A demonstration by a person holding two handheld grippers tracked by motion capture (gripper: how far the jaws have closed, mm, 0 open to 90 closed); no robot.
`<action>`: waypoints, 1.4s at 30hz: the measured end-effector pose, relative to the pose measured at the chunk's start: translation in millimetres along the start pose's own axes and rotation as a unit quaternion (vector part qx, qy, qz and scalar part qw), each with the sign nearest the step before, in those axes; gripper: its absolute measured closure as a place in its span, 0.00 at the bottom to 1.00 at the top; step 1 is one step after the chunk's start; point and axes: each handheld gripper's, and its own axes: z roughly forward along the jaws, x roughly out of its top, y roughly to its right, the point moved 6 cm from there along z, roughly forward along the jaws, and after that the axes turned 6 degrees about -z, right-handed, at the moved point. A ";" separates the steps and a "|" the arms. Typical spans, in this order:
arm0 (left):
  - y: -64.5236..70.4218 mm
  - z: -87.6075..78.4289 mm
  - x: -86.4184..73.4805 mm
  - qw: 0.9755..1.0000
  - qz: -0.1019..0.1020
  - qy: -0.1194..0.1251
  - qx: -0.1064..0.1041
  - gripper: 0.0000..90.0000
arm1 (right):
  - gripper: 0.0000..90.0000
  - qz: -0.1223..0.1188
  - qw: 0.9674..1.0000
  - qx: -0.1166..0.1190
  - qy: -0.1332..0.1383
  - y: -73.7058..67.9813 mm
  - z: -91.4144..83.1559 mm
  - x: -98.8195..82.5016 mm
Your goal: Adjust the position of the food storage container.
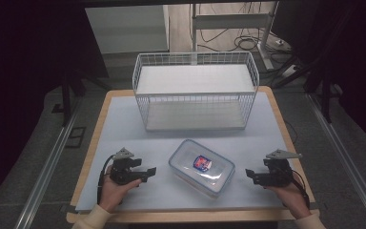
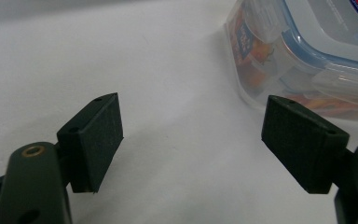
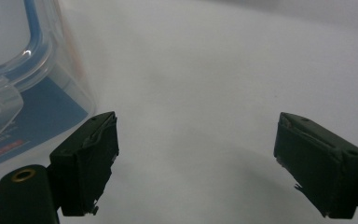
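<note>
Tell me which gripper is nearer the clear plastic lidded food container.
Left, narrowly. The left gripper sits open just off the clear plastic lidded food container's left end; the right gripper sits open slightly farther off its right end. Neither touches it.

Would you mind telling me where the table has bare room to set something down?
Bare mat lies left of the wire basket, right of it, and between the left tool and the plastic box. The strip between basket and box is narrower.
</note>
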 end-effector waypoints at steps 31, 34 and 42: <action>1.2 -0.1 -0.4 1.000 -0.005 -0.008 -0.002 0.22 | 0.31 -0.017 0.999 0.043 -0.006 -19.1 -17.1 14.9; 1.2 0.0 -0.3 1.000 -0.006 -0.008 -0.002 0.22 | 0.35 -0.022 0.998 0.052 0.001 -25.3 -22.1 20.3; 2.0 -0.1 -0.2 1.000 -0.006 -0.009 -0.002 0.22 | 0.57 -0.043 0.996 0.070 0.020 -42.2 -32.9 31.5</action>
